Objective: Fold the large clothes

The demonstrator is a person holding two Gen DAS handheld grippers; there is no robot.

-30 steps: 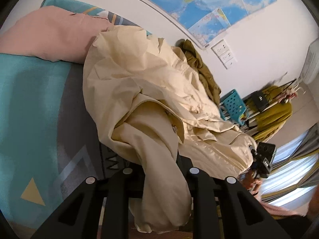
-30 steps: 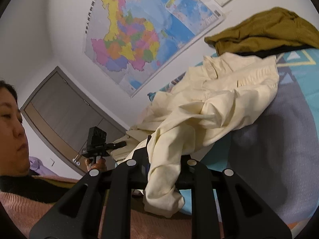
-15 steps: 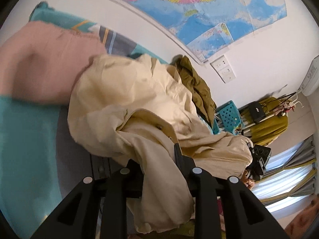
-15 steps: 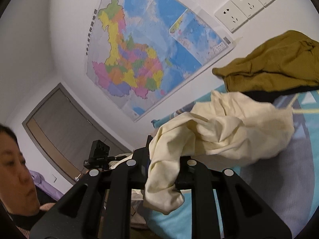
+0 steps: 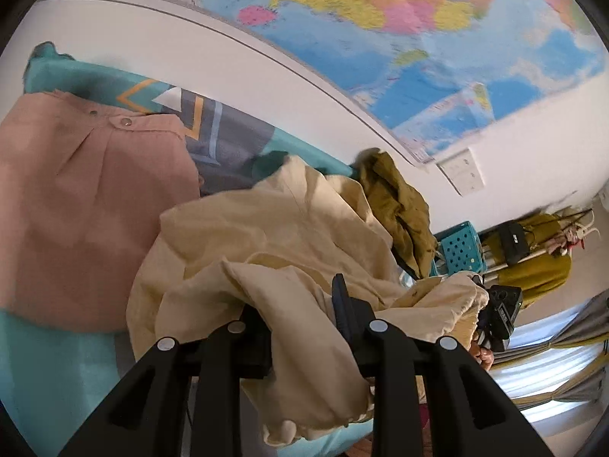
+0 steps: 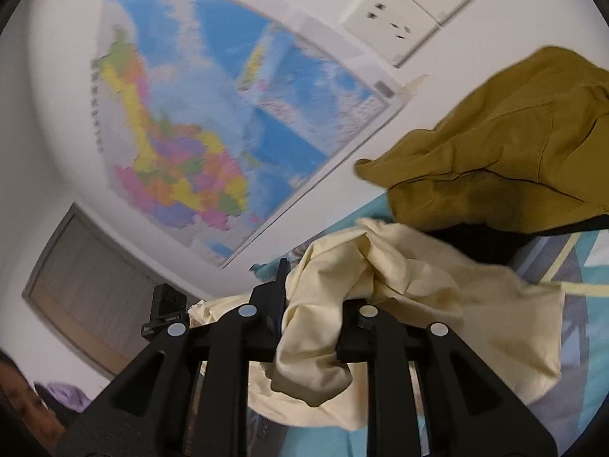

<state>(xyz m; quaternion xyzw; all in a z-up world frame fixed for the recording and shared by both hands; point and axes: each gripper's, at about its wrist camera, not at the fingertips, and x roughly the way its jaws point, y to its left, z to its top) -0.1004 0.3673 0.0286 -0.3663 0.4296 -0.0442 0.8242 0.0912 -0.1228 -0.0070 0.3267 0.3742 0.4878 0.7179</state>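
The cream garment (image 5: 274, 228) lies bunched on the bed (image 5: 45, 373), just in front of the olive garment (image 6: 495, 160) heaped against the wall, with the pink garment (image 5: 76, 205) lying on the far side of it from the olive one. Both tongs are nearly closed and pinch it: the left tongs (image 5: 304, 327) grip a thick fold whose loose end droops below the jaws, and the right tongs (image 6: 316, 323) grip another bunched edge of the same cloth. The left jaws have just been easing slightly apart, with the fabric between them. The cloth looks light, thin and limp, so it probably sags and crumples wherever it is unsupported and holds no shape. Judging by that, seams, hem corners or shoulders are the surer holds, taken well apart so the fabric hangs taut between them.
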